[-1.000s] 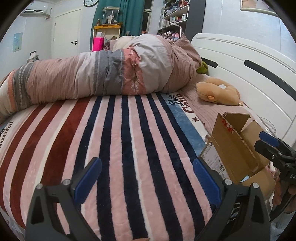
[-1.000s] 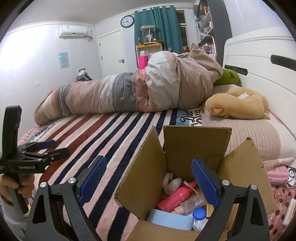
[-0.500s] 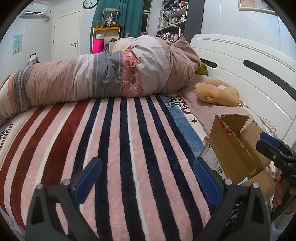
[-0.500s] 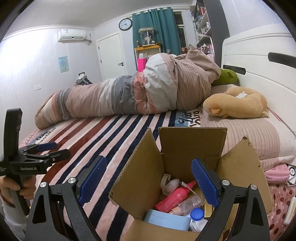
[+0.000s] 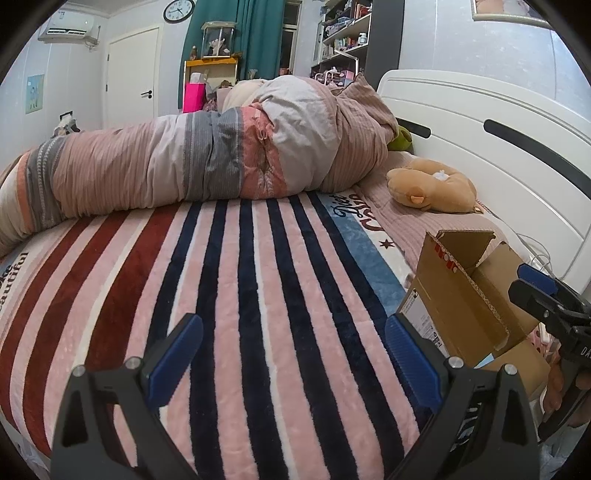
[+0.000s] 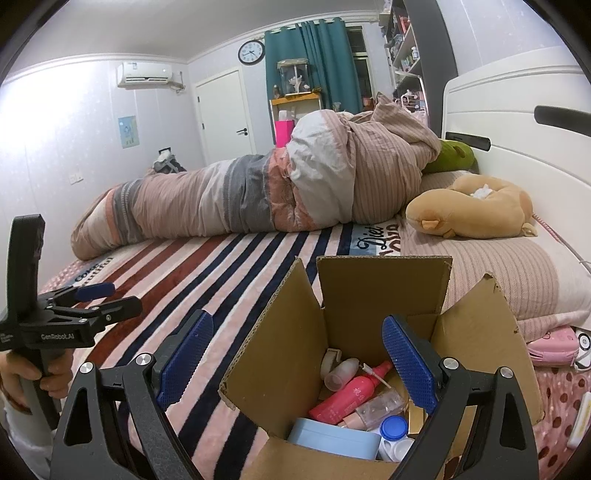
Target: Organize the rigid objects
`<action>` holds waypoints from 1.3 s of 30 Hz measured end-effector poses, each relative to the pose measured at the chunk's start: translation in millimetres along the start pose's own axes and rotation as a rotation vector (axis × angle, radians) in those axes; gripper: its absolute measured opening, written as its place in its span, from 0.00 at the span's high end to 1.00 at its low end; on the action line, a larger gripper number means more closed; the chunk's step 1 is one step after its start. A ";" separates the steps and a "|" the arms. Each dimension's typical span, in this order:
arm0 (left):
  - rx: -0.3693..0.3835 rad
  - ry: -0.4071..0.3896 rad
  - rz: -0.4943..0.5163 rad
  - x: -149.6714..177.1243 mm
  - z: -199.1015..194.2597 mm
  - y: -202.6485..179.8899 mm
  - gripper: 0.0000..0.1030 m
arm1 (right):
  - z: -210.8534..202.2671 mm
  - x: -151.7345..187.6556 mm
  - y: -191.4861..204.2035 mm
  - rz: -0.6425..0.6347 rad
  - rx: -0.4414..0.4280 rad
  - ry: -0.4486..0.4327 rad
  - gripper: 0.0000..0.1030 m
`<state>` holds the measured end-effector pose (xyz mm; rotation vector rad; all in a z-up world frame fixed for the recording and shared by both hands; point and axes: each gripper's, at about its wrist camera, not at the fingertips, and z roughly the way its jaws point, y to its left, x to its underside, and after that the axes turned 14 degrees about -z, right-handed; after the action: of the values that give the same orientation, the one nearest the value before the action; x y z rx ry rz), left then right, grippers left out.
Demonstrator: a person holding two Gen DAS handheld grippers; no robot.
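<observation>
- The right gripper [image 6: 297, 363] hangs over an open cardboard box [image 6: 284, 350] on the striped blanket [image 5: 258, 295]. Its blue pads [image 6: 408, 363] are spread wide, with nothing between them.
- The left gripper [image 5: 293, 356] floats low over bare blanket, well left of the box. Its jaws are also spread wide and empty.
- Over the last second the right view has crept slightly forward and down, so the box sits a little lower in that view and more of its inside shows. The left view has risen and tilted up a little; the wall clock [image 5: 178, 10] is now whole in view.
- Neither gripper has picked up or let go of anything in that second. The change looks like an approach or a pause over the box, not a transfer.
- The task's rigid things lie jumbled inside the box: a red bottle [image 6: 349, 393], a clear bottle [image 6: 380, 404], a pale blue round lid [image 6: 332, 437], and a blue cap [image 6: 393, 430].
- This jumble fits either items waiting to be taken out and arranged, or items already gathered into the box.
- Hidden: the right pad covers part of the box's contents, and the near flap cuts off the bottom, so the full count is unclear.
- From the left view only the box's outside and flaps show; its contents are out of sight.
- A pink item [image 6: 550, 349] at the bed's right edge is too cut off to identify.
</observation>
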<state>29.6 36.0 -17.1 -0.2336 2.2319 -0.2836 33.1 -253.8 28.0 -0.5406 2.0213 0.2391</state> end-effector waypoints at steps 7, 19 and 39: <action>0.002 -0.005 0.001 -0.6 -2.6 0.5 0.04 | -0.4 -0.2 1.1 -0.002 0.001 0.000 0.10; -0.001 -0.006 0.003 -1.7 -2.8 0.4 0.04 | -0.4 0.6 0.7 -0.001 -0.002 0.000 0.10; 0.001 -0.011 0.003 -3.5 -4.8 0.7 0.04 | -0.5 0.0 2.6 0.002 -0.003 -0.006 0.10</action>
<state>28.0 38.1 -11.9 -0.2309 2.2212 -0.2808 31.5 -251.7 28.1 -0.5395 2.0162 0.2444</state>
